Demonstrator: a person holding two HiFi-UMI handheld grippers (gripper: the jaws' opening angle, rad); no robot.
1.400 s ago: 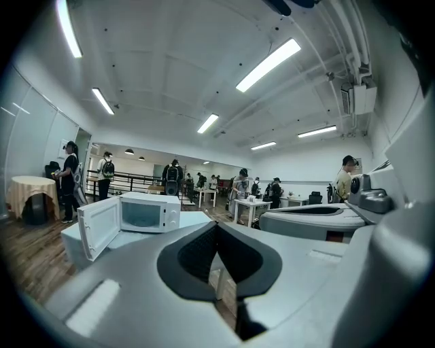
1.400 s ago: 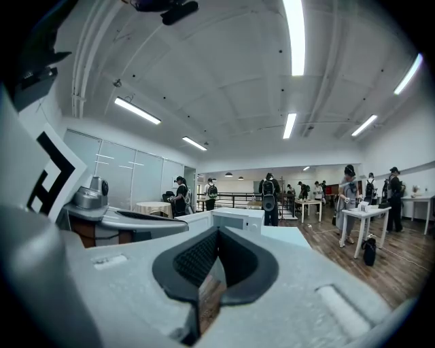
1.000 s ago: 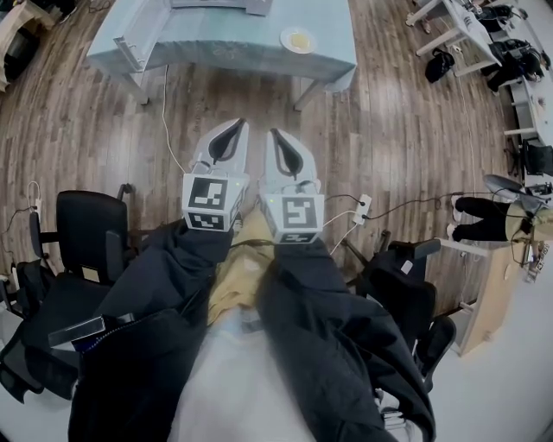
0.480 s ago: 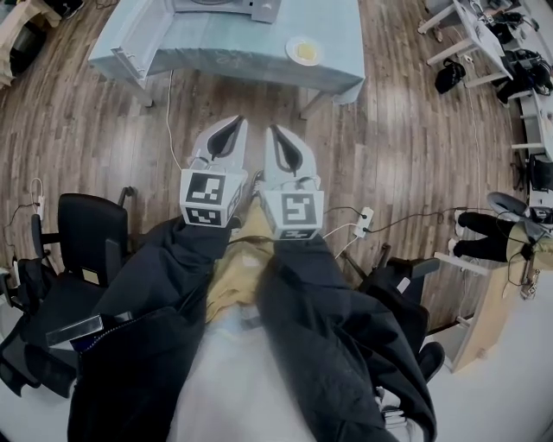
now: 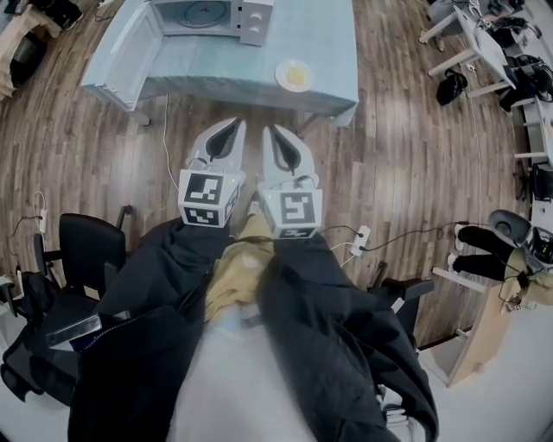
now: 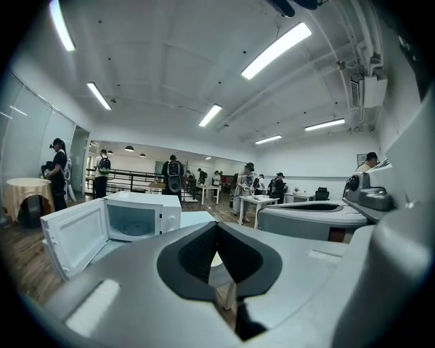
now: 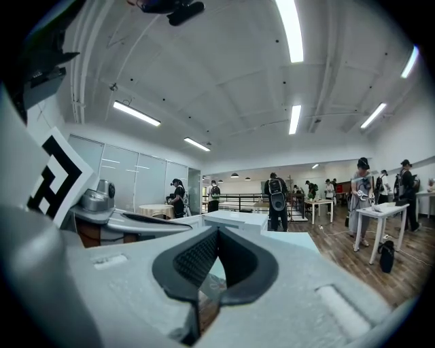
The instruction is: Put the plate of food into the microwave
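A white plate of yellow food (image 5: pixel 295 75) sits near the front edge of a table under a pale blue cloth (image 5: pixel 216 65). Behind it stands a white microwave (image 5: pixel 212 15), its door (image 5: pixel 128 50) swung open to the left. The left gripper view shows the microwave (image 6: pixel 143 216), its open door (image 6: pixel 71 234) and the empty cavity. My left gripper (image 5: pixel 239 123) and right gripper (image 5: pixel 269 129) are held side by side over the wooden floor, short of the table. Both are shut with nothing in them, as their own views confirm for the left gripper (image 6: pixel 217 225) and the right gripper (image 7: pixel 217 231).
Black office chairs (image 5: pixel 86 242) stand at the left and another (image 5: pixel 406 298) at the right. A power strip (image 5: pixel 359 239) with cables lies on the floor. Other tables and several people (image 6: pixel 172 178) fill the room beyond.
The table, plate and microwave have slid down the head view, closer to me. Both grippers keep the same shut pose side by side.
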